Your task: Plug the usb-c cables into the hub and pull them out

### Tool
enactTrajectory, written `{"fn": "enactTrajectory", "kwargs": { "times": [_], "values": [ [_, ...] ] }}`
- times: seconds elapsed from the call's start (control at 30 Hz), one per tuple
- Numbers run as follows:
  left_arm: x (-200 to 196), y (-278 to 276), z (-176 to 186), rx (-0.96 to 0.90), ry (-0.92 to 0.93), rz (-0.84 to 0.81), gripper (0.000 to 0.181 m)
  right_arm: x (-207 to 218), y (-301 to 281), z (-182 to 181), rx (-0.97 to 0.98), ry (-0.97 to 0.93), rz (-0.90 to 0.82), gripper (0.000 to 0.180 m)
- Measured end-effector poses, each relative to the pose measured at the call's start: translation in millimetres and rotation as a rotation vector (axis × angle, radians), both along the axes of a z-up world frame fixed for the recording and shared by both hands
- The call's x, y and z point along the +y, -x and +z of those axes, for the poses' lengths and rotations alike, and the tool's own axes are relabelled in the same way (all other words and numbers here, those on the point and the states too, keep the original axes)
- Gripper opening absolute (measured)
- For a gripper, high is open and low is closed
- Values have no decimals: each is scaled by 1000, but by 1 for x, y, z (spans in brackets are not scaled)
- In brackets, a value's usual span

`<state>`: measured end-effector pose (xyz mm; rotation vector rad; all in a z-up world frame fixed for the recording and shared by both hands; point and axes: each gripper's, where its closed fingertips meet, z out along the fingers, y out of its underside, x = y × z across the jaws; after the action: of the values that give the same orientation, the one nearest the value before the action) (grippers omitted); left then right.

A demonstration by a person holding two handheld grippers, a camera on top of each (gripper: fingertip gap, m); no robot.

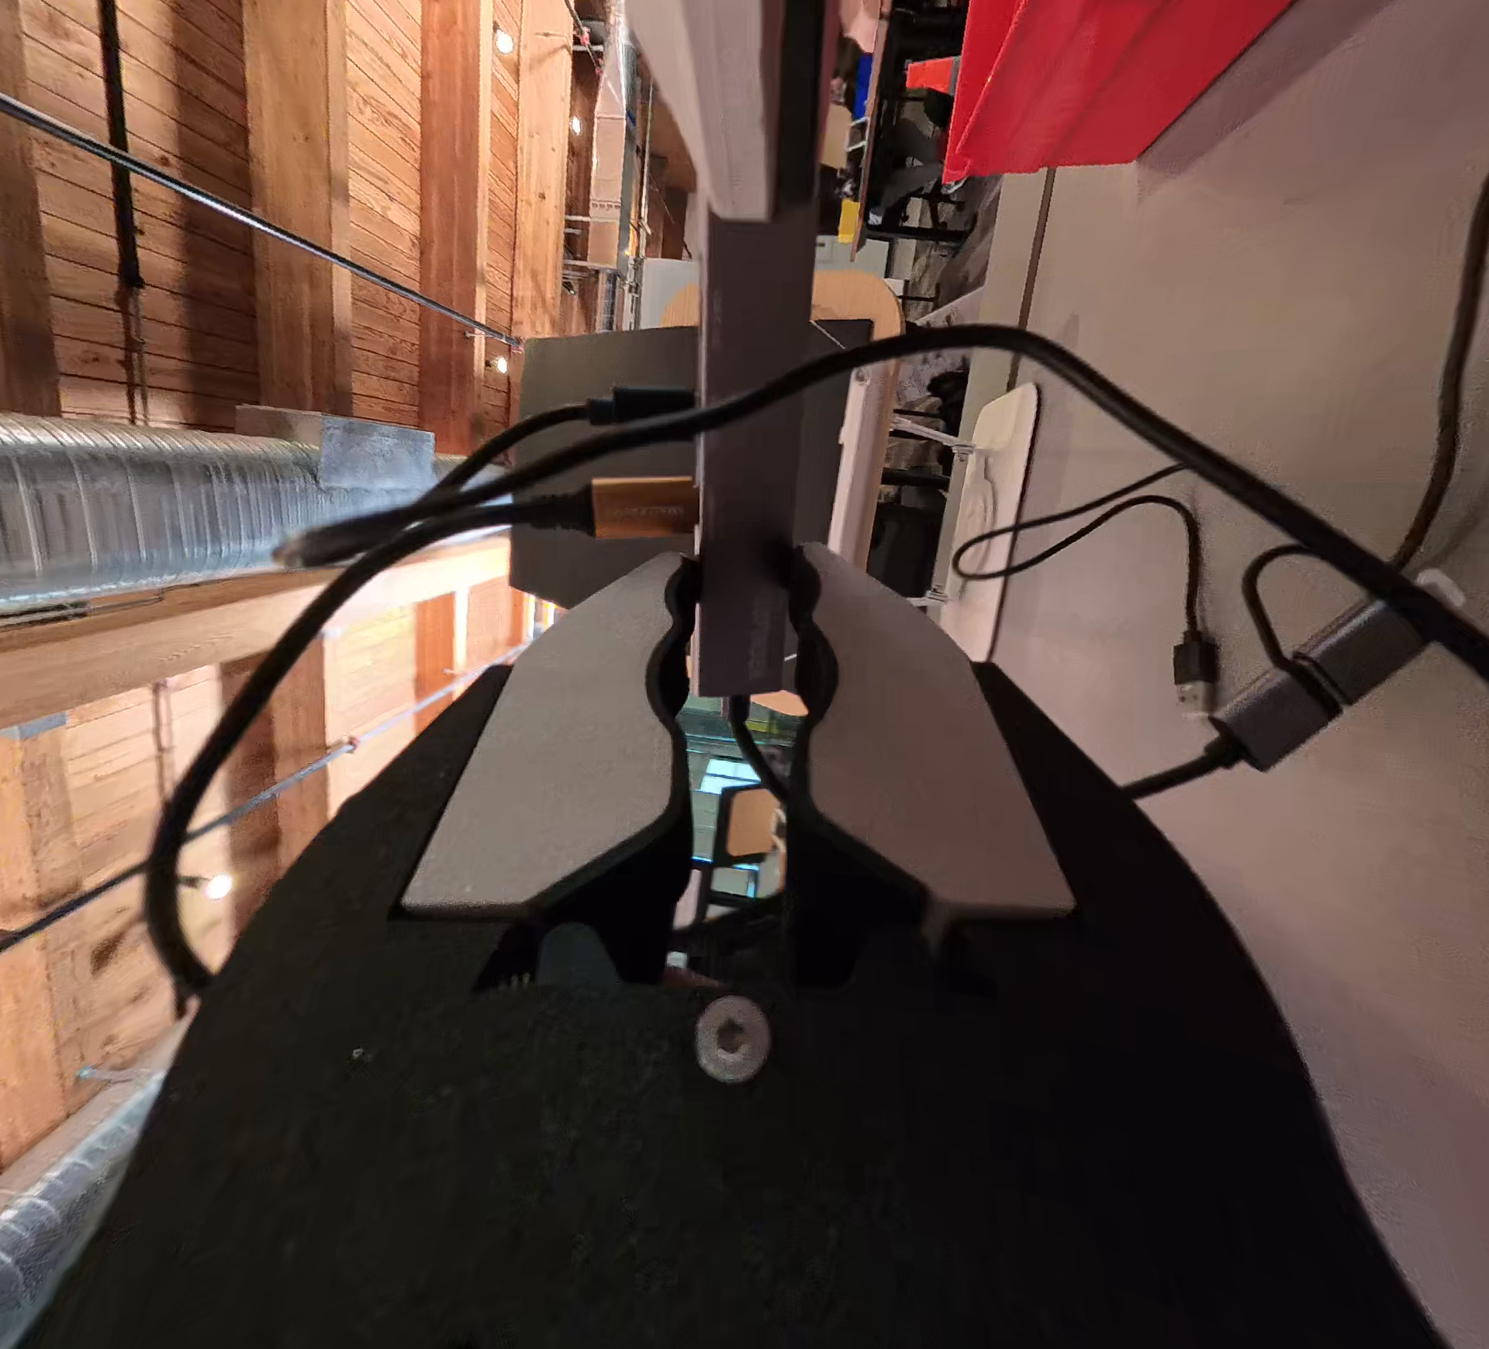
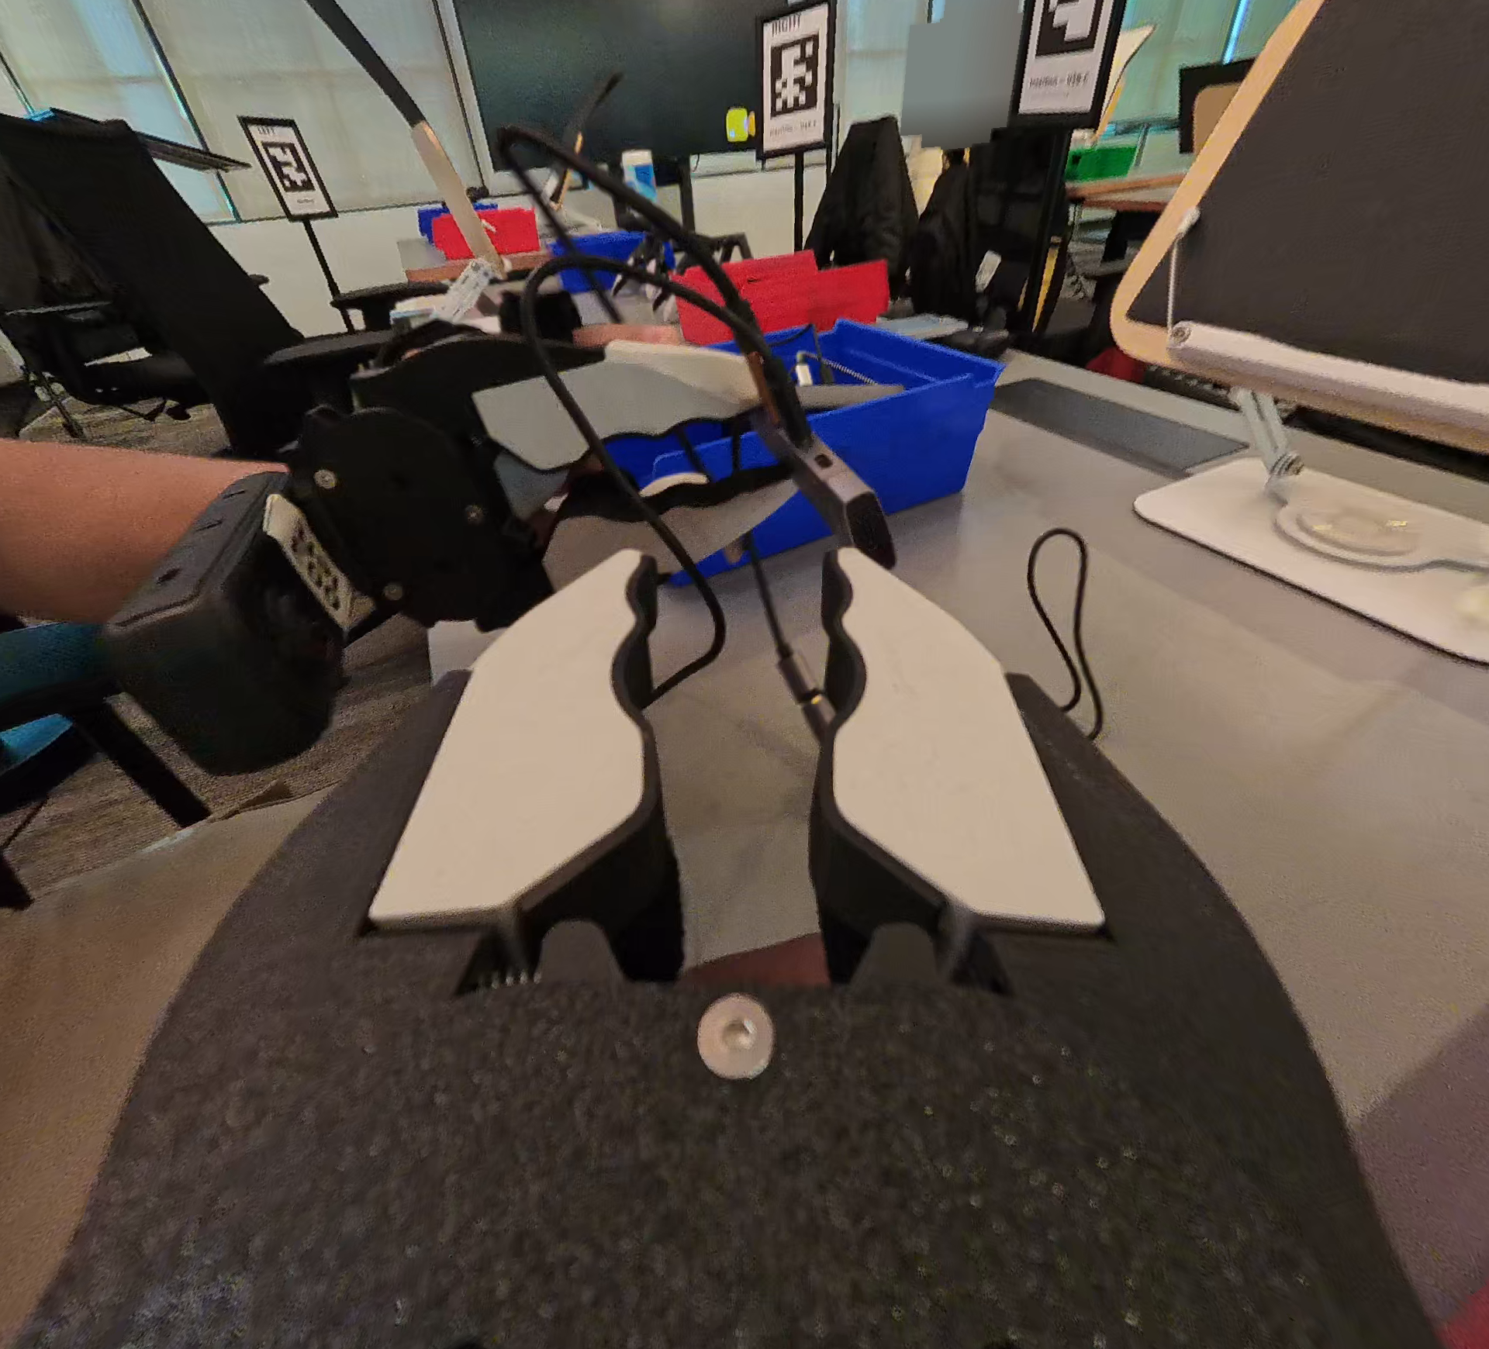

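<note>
Two grey fingers of the left gripper [image 1: 745,585] sit nearest in the left wrist view, and they are pressed tight on the near end of the grey hub [image 1: 745,456]. This view is turned on its side, so the hub runs straight away from the fingers, held up in the air off the table [image 1: 1257,360]. Two plugs stick into the hub's left edge. One is a black plug [image 1: 640,405], farther along the hub. Nearer to the fingers is a gold plug [image 1: 644,507]. Their black cables loop away to the left and bend back past the gripper. On the table to the right lie a small grey adapter [image 1: 1313,682] and a loose black plug [image 1: 1192,674] with its thin cable curled beside it. A red cloth [image 1: 1128,21] shows far off.

In the right wrist view, the right gripper [image 2: 737,589] has its fingers apart, with a clear gap between them. A thin black cable with a small plug [image 2: 806,686] runs through that gap, close to the right finger. Whether that finger touches it is hard to tell. Beyond, the left gripper [image 2: 717,424] comes in from the left, held by a person's hand [image 2: 217,609], with the hub [image 2: 846,497] sticking out toward the right gripper. A blue bin [image 2: 902,440] sits behind the hub on the grey table [image 2: 1209,787]. A white stand [image 2: 1321,537] is on the far right.
</note>
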<state>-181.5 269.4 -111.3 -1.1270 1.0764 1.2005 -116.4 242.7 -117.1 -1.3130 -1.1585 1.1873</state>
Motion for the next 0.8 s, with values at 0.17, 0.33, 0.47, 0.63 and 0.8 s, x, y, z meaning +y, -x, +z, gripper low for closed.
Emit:
{"fn": "enactTrajectory", "kwargs": {
  "times": [0.17, 0.33, 0.47, 0.63, 0.8],
  "values": [
    [-6, 4, -5, -59, 21, -4, 21, 12, 1, 1, -29, -203, -67, 35],
    [-15, 1, -9, -42, -5, -40, 21, 10, 6, -2, -81, -232, 24, 38],
    [-20, -19, -9, 5, -39, -98, 21, 1, 26, -19, -189, -327, 103, 34],
    [-13, -20, -24, -3, 60, -87, 21, 7, 32, -27, -186, -400, 90, 9],
    [-44, 4, -63, -254, 258, -11, 23, 42, 33, -42, -202, -470, -91, 9]
  ]
}}
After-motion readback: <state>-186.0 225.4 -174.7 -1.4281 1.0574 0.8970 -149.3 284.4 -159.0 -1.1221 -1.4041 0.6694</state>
